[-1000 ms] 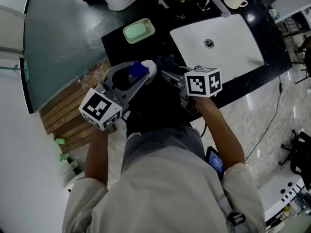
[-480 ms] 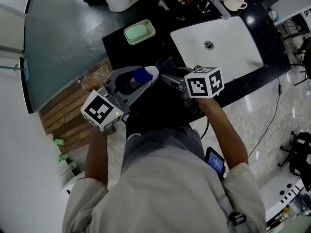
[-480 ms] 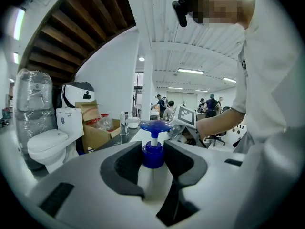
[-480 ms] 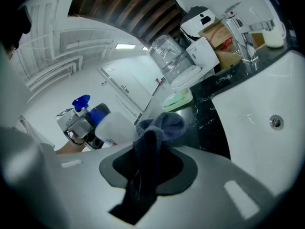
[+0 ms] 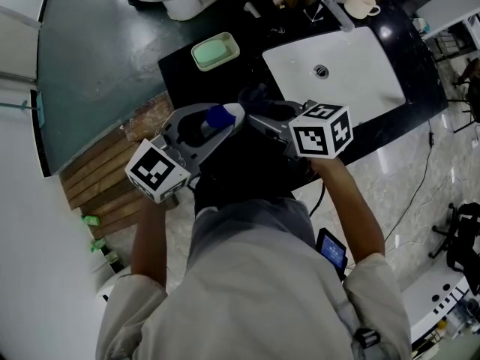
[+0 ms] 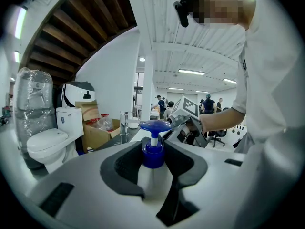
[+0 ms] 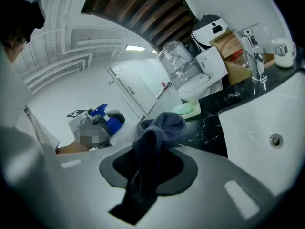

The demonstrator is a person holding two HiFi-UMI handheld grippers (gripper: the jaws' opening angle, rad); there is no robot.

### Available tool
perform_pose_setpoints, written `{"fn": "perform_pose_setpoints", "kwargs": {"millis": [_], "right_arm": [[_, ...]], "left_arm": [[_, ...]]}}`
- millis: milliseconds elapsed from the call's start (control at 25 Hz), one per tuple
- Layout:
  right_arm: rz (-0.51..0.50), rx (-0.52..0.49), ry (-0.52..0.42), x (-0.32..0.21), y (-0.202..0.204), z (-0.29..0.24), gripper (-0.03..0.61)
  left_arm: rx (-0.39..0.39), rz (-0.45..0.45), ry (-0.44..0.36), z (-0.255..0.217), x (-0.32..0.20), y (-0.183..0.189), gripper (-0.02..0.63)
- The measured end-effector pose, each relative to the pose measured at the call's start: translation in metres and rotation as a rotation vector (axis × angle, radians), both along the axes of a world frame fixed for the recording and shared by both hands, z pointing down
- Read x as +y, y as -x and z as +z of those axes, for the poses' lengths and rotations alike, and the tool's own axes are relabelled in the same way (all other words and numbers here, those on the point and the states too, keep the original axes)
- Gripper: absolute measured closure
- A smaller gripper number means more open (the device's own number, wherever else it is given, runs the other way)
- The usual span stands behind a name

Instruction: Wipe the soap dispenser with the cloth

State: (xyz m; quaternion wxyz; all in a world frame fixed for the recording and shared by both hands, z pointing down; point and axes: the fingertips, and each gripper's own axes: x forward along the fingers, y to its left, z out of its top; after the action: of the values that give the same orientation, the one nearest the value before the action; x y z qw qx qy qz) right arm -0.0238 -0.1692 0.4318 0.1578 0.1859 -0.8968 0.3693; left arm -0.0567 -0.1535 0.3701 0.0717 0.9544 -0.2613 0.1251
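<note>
Soap dispenser (image 6: 153,152): upright, held in the air off the black counter (image 5: 177,72), blue pump head above the jaws
Left gripper (image 5: 222,123): clamped on the dispenser's white body just under the collar
Right gripper (image 5: 264,120): clenched on the cloth (image 7: 153,136), a dark wad bulging past its tips, near the dispenser
Dispenser handling: judged light, rigid and smooth, so likely slippery; grip the body, never the pump
Cloth handling: soft, limp, conforms when pressed

The soap dispenser (image 6: 153,151) has a blue pump. The cloth (image 7: 151,142) is dark grey-blue. The tabletop (image 5: 247,51) is black, the sink (image 5: 360,70) white.
</note>
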Motion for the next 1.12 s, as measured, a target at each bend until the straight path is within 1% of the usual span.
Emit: {"fn": "perform_pose_setpoints", "kwargs": {"millis": [120,240,560,760,1120], "right_arm": [[-0.015,0.02,-0.042,0.0,0.001,-0.006,0.502],[-0.018,0.017,-0.054,0.0,0.0,-0.01,0.502],[0.0,-0.034,-0.059,-0.004,-0.002,-0.028,0.502],[-0.002,-0.053,-0.089,-0.005,-0.001,-0.044,0.502],[-0.014,-0.128,-0.131,-0.002,0.002,-0.077,0.502]], "left_arm": [[0.002,-0.002,-0.001,0.0,0.0,0.0,0.471],[0.011,-0.002,0.003,0.0,-0.001,0.0,0.471],[0.015,0.0,-0.004,0.0,-0.001,0.0,0.471],[0.011,-0.006,-0.001,0.0,-0.001,0.001,0.471],[0.016,-0.014,-0.006,0.001,-0.002,0.001,0.471]]}}
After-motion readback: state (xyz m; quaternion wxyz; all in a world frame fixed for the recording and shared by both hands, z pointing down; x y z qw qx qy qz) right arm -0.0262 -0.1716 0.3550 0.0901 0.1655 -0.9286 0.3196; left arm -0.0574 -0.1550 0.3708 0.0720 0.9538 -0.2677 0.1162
